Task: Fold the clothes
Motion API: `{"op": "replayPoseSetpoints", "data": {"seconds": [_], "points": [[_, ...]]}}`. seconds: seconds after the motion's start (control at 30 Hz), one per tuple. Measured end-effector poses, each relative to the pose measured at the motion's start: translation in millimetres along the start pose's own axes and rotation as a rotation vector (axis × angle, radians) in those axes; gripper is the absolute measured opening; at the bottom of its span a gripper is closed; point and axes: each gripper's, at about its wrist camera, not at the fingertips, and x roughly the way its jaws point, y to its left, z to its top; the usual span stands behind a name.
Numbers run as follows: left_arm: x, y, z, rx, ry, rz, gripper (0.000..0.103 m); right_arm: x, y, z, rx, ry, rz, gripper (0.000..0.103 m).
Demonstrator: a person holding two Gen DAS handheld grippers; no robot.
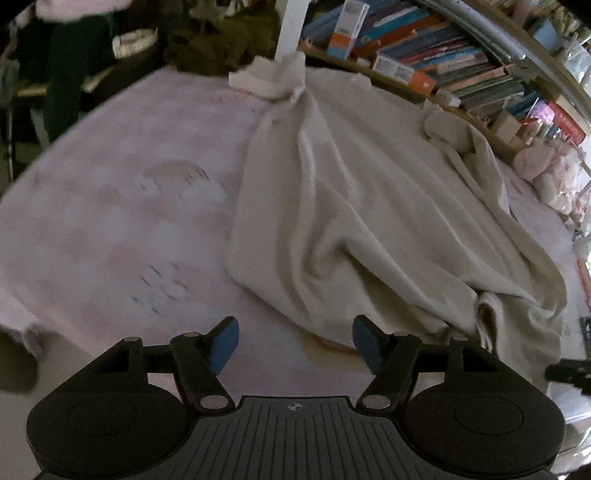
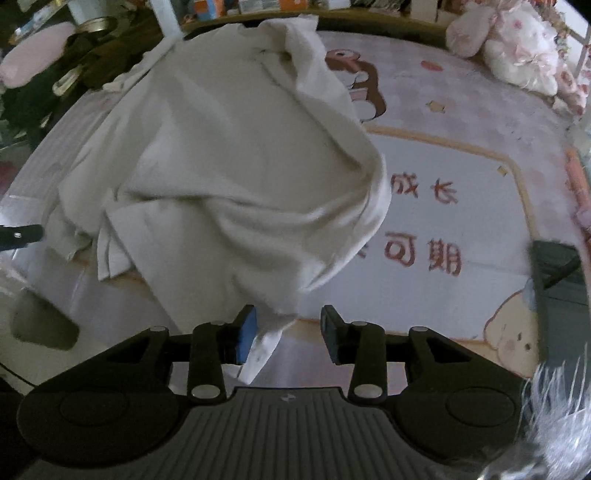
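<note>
A rumpled cream garment [image 1: 369, 206] lies spread on the pink bed sheet [image 1: 110, 221], running from the far bed post towards the near edge. In the left wrist view my left gripper [image 1: 295, 332] hovers over bare sheet just left of the garment's near hem, open, with nothing between its blue pads. The right wrist view shows the same garment [image 2: 229, 166] bunched in folds. Its near corner [image 2: 266, 343] hangs between the jaws of my right gripper [image 2: 289, 325] and lies against the left pad [image 2: 248, 332]. The right pad stands clear of the cloth, so the gripper is open.
A low shelf of books [image 1: 443, 55] runs along the far side of the bed, with pink plush toys [image 2: 517, 55] at its end. A white post [image 1: 291, 26] and dark clothes [image 1: 221, 40] stand at the far corner. A printed mat [image 2: 443, 184] covers the bed on the right.
</note>
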Motion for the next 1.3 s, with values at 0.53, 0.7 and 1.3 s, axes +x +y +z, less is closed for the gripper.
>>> {"op": "replayPoseSetpoints", "data": {"seconds": [0.53, 0.7, 1.3], "points": [[-51.2, 21.1, 33.1, -0.059, -0.145, 0.024, 0.007, -38.7, -16.1, -3.0, -0.011, -0.154, -0.139, 0.005], [-48.1, 27.7, 34.8, 0.053, -0.062, 0.059, 0.040, -39.4, -41.7, -9.0, 0.083, -0.075, -0.151, 0.006], [-40.3, -13.5, 13.1, 0.322, -0.093, 0.103, 0.005, -16.9, -19.5, -29.5, 0.077, -0.031, -0.266, 0.006]]}}
